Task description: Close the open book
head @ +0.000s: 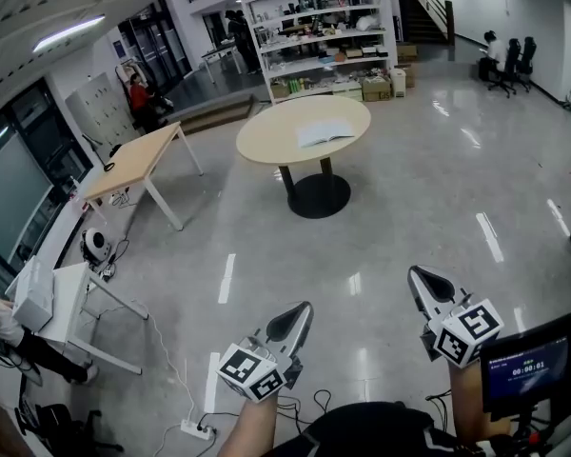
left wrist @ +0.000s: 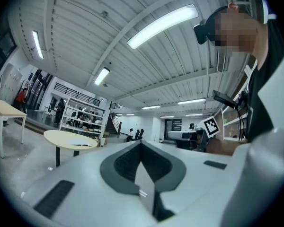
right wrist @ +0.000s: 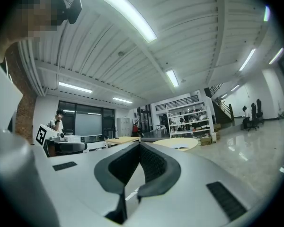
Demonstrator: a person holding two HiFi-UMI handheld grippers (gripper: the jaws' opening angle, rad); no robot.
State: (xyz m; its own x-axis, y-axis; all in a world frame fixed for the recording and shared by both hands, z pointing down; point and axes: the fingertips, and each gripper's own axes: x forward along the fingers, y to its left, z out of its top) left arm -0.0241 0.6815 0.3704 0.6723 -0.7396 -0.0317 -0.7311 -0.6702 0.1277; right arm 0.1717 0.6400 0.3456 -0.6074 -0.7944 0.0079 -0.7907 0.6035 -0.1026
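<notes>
The fingers of the left gripper [left wrist: 141,144] are pressed together, their dark pads meeting at the tip with nothing between them. The right gripper [right wrist: 139,144] shows the same: both fingers closed on each other and empty.

In the head view the left gripper [head: 298,317] and the right gripper [head: 424,284] are held side by side low in the picture, above bare floor [head: 390,217], both aimed toward the far part of the room.

The book [head: 324,133] lies open, pages up, on a round table [head: 266,141] well ahead of both grippers, with a broad stretch of floor between it and the fingertips. It sits on the right half of the tabletop as the head view shows it. Along the left gripper's fingers the book [left wrist: 79,144] and its round table [left wrist: 57,137] appear to the left of the closed tips. Along the right gripper's fingers the book [right wrist: 180,146] appears just to the right of the tips.

Beyond the round table stands a shelving unit [head: 324,36], and to the left a rectangular table [head: 138,160]
</notes>
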